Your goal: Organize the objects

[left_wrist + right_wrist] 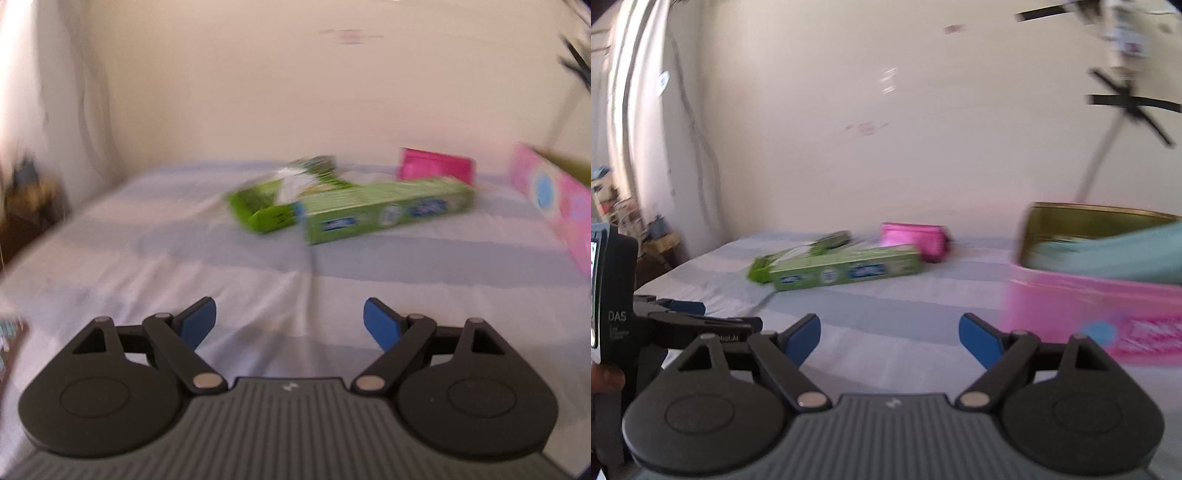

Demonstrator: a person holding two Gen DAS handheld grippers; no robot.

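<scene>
A bed (155, 258) covered in a pale sheet with wide blue and white stripes fills the lower half of both wrist views, running back to a cream wall (258, 92). Both pictures are blurred.

The largest thing on the bed is a pink box (1089, 314), open at the top, with a gold-coloured inner wall and a pale teal cloth (1115, 254) lying inside it. It sits at the right side of the bed, near the right gripper (889, 334); in the left wrist view only its corner shows at the right edge.

Farther back, toward the wall, lies a long green carton (388, 212), flat on its side with blue labels along its face. Touching its left end is a shorter, brighter green pack (266, 206) with an open flap and something white showing in its top. Just behind the long carton's right end stands a small magenta pouch (436, 168). These three sit together, well apart from both grippers.

The left gripper (290, 321) hovers over the near part of the bed, its jaws spread wide with nothing between the blue pads (199, 323). The right gripper's jaws are likewise spread and empty, pointing at the sheet between the pink box and the green carton.

In the right wrist view the left gripper shows side-on at the left edge.
</scene>
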